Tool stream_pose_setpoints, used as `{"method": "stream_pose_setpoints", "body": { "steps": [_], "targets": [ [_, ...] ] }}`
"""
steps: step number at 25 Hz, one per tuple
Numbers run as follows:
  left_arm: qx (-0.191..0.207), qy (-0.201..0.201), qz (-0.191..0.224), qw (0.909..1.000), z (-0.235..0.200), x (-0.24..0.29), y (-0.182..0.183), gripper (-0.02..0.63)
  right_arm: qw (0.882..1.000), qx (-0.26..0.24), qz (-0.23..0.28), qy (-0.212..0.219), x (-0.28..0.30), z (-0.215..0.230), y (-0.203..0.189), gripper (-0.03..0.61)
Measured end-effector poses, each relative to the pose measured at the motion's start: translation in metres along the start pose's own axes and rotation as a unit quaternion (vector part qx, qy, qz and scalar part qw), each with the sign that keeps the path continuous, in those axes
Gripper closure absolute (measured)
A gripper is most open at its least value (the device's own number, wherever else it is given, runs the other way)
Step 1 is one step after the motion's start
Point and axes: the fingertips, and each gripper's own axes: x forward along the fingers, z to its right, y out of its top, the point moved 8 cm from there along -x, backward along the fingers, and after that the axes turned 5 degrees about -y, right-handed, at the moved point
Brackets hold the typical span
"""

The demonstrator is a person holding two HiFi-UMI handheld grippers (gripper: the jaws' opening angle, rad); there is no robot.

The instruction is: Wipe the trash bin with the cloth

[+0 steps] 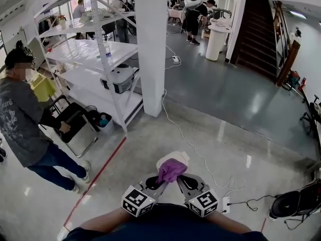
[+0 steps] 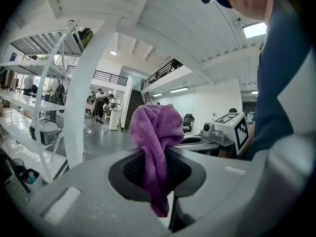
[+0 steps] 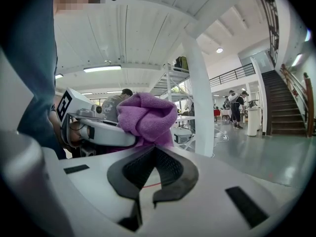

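Floor (image 1: 215,134): pale polished concrete. White pillar (image 1: 151,44) at 12 o'clock, white shelving (image 1: 95,54) at 10 o'clock, a bystander (image 1: 25,119) at 9 o'clock, all well apart from the work.

Trash bin (image 1: 179,157): pale, rounded top, on the floor at 12 o'clock from both sets of tongs, just beyond their tips and lower than them. Only the top shows. The near edge is covered by the cloth, and the walls and opening are out of sight. Its long axis cannot be told from here. Neither gripper view catches the bin.

Left gripper (image 1: 161,182): jaws clamped on the cloth, which passes up between them, with a tail hanging below in the left gripper view.

Right gripper (image 1: 182,178): jaws together with nothing between them. The cloth sits just beyond its tips, at 11 o'clock in the right gripper view.

Cloth (image 1: 171,169): purple, bunched, between the two tips and overlapping the bin's near side.

Judgement: both arms are about equally near the bin. The left one carries the wiper, so the coming move is forward and down toward 12 o'clock. Whether the cloth already touches the bin cannot be made out.
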Motion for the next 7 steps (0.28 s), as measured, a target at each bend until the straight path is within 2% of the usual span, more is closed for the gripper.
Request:
{"method": "stream_pose_setpoints", "body": {
  "steps": [7],
  "targets": [
    [0.001, -0.004, -0.001, 1.0000, 0.0021, -0.0035, 0.0061, 0.560, 1.000, 0.001, 0.002, -0.001, -0.0007, -0.0042, 0.0055, 0.569]
  ]
}}
